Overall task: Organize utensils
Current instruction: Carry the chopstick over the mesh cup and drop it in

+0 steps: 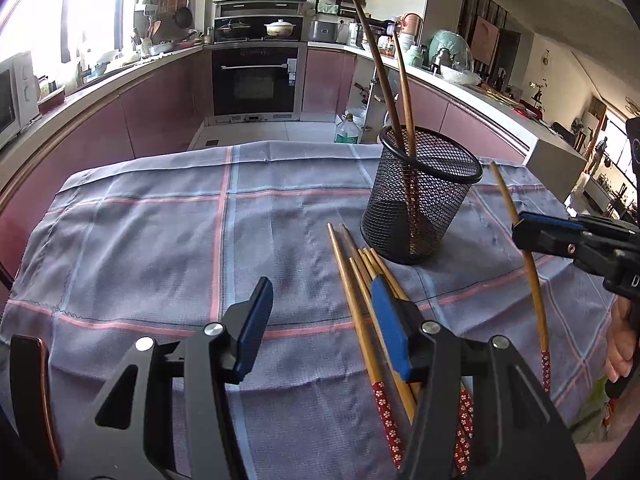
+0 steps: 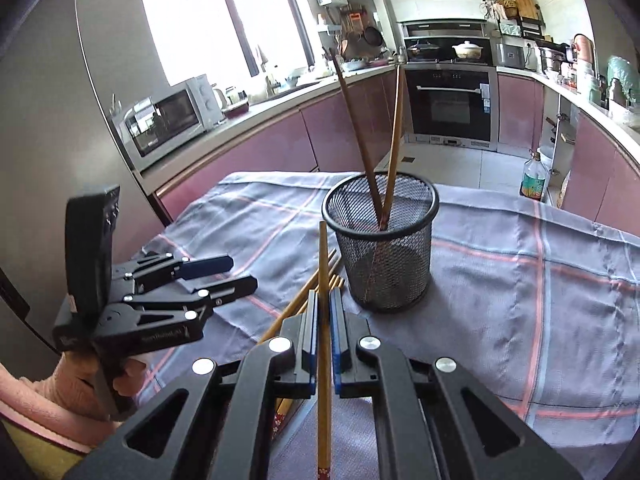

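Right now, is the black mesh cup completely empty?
No, the black mesh cup already holds two chopsticks standing upright and crossing each other inside it.

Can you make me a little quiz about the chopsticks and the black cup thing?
1. True or false: the right gripper is clamped on one chopstick.
2. How many chopsticks stand in the mesh cup? A) none B) two C) five
3. Fill in: the loose chopsticks lie on the checked ____, beside the cup.

Key: 1 true. 2 B, two chopsticks in the cup. 3 cloth. The left gripper is open and holds nothing.
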The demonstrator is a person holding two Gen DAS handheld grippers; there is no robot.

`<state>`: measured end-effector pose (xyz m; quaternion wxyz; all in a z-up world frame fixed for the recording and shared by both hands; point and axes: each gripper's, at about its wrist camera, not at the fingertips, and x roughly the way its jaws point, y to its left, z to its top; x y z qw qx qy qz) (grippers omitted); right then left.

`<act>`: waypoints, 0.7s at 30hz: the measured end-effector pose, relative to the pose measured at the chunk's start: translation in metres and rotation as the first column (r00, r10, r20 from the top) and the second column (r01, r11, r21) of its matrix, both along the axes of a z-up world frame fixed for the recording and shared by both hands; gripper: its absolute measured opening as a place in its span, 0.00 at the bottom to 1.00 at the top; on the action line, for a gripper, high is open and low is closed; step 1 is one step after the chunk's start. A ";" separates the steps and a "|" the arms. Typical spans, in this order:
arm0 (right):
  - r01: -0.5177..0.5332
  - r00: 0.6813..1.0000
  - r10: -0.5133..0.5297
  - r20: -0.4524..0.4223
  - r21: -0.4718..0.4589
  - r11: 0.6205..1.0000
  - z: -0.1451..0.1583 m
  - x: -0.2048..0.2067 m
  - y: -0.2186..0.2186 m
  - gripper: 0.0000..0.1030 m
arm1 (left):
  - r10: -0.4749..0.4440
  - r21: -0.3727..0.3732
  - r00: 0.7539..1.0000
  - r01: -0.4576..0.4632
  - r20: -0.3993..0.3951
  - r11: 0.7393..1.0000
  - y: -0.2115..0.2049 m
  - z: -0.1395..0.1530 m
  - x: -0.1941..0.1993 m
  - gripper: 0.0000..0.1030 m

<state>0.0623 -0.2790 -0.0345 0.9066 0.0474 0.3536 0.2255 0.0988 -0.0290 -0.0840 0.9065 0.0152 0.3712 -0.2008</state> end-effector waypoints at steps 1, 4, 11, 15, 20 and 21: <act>0.002 1.000 -0.002 0.009 0.008 1.000 0.003 -0.001 -0.002 0.04 | -0.001 0.001 1.000 0.001 0.000 1.000 0.000 0.000 0.000 0.50; 0.013 0.998 -0.015 0.056 0.028 1.000 0.015 -0.006 -0.008 0.04 | -0.002 0.006 1.000 0.002 0.002 1.000 -0.002 0.000 -0.001 0.50; 0.059 0.982 -0.071 0.176 0.071 0.996 0.050 -0.011 -0.018 0.04 | -0.010 0.007 1.000 0.010 0.002 1.000 -0.005 0.000 -0.001 0.50; 0.084 0.964 -0.106 0.246 0.098 0.992 0.074 -0.006 -0.027 0.04 | -0.011 0.005 1.000 0.011 -0.003 1.000 -0.005 -0.002 -0.001 0.50; 0.103 0.940 -0.139 0.312 0.128 0.986 0.101 0.005 -0.035 0.04 | -0.014 0.001 1.000 0.014 -0.003 1.000 -0.005 -0.002 -0.002 0.50; 0.102 0.936 -0.141 0.323 0.135 0.986 0.107 0.008 -0.036 0.04 | -0.013 0.003 1.000 0.013 -0.003 1.000 -0.005 -0.003 -0.002 0.50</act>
